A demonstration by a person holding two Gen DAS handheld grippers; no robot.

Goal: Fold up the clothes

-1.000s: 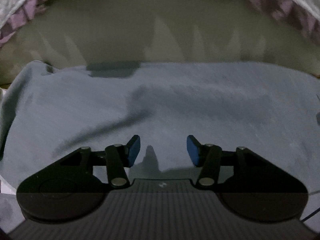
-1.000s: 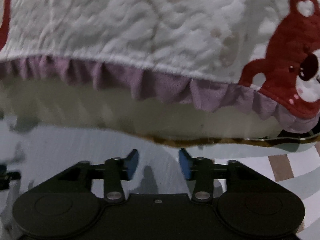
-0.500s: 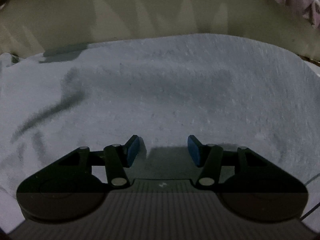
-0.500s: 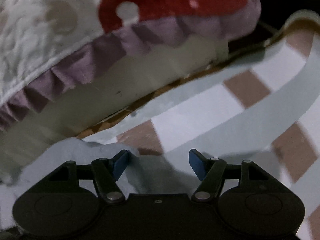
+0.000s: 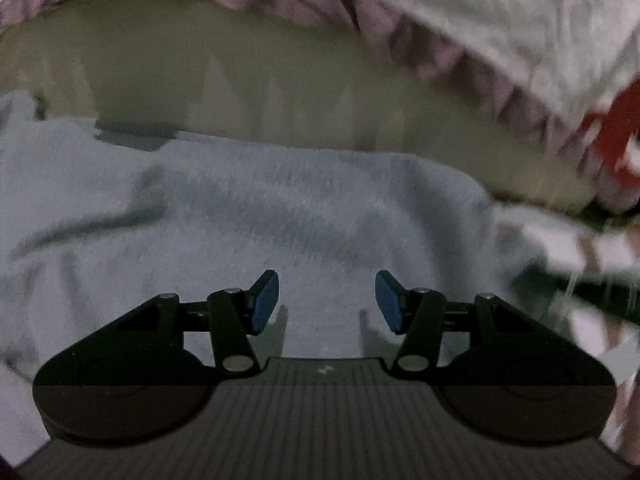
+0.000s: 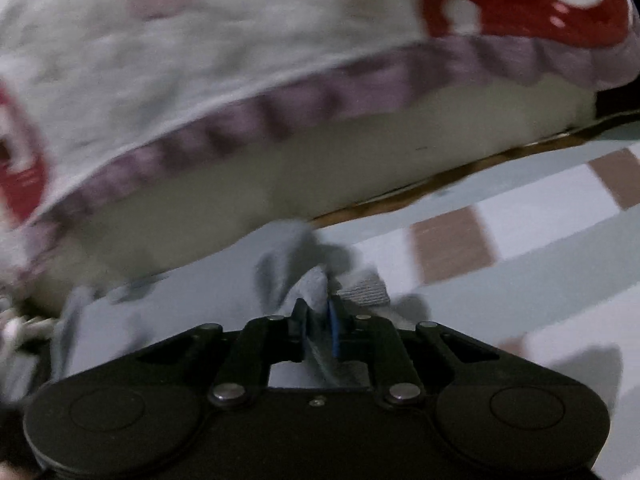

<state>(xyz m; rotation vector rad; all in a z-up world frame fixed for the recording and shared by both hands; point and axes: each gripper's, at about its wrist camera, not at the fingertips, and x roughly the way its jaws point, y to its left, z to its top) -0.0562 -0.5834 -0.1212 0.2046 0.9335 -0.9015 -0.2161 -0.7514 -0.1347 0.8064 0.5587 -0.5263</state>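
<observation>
A light blue-grey garment [image 5: 280, 208] lies spread flat on the bedding in the left wrist view. My left gripper [image 5: 326, 300] hovers over its near part, open, with nothing between the blue pads. In the right wrist view a bunched corner of the same garment [image 6: 288, 264] stands up from the surface. My right gripper [image 6: 318, 324] is closing its jaws on that corner, and the cloth is pinched between the pads. A small grey label [image 6: 364, 290] shows beside the pinched fold.
A white quilt [image 6: 200, 40] with a purple frill and red bear print hangs over a cream mattress side [image 5: 240, 72] just behind the garment. A pale sheet with brown checks [image 6: 520, 220] spreads to the right.
The right gripper swung back left from the checked sheet and closed on the garment's corner. The left gripper pulled back and rose, so the quilt's frill came into its view again.
</observation>
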